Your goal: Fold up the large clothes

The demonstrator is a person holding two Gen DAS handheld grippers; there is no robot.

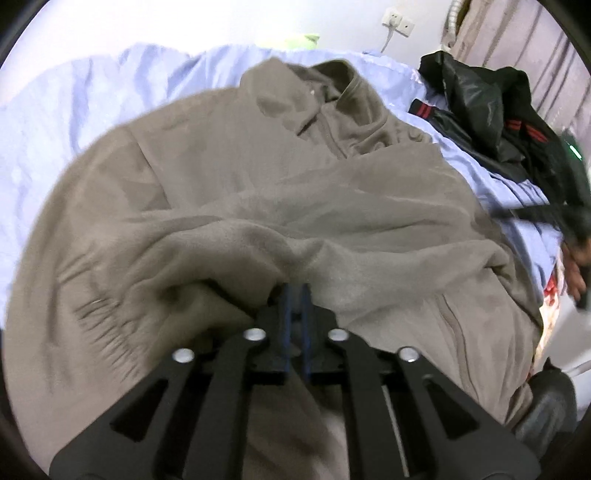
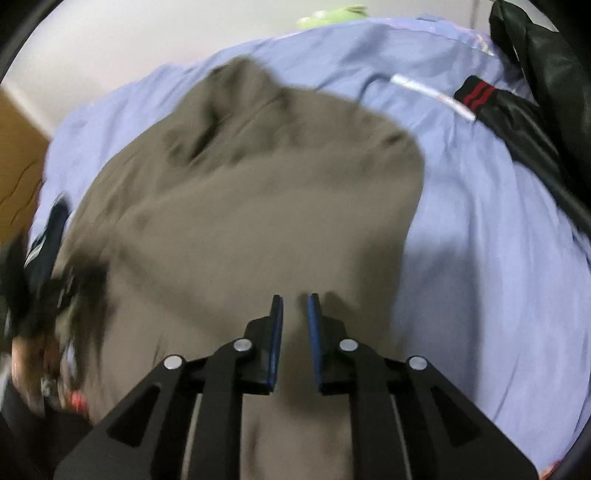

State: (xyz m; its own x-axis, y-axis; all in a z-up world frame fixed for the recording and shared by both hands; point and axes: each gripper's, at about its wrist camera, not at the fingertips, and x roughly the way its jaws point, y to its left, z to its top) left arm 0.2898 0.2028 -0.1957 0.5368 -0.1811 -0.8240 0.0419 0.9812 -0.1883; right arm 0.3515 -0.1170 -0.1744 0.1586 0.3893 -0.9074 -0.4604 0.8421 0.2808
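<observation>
Left gripper [image 1: 295, 291] and right gripper [image 2: 295, 299] were both slightly parted, nothing clamped, over the taupe fleece zip jacket [image 1: 258, 192] filling frame centre on the blue bedsheet [image 2: 480, 240]; loose bunched fold could slump undone.

Blue bedsheet [image 1: 55, 122] spread over the bed. Black jacket [image 1: 476, 96] with red stripes heaped at its far right corner. Wall socket [image 1: 397, 22] beyond the far edge.

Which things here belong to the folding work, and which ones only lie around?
Belong to the job:
- brown fleece jacket
- left gripper
- right gripper

Only lying around:
- black jacket with red stripes
- blue bedsheet
- green object
- wall socket
</observation>
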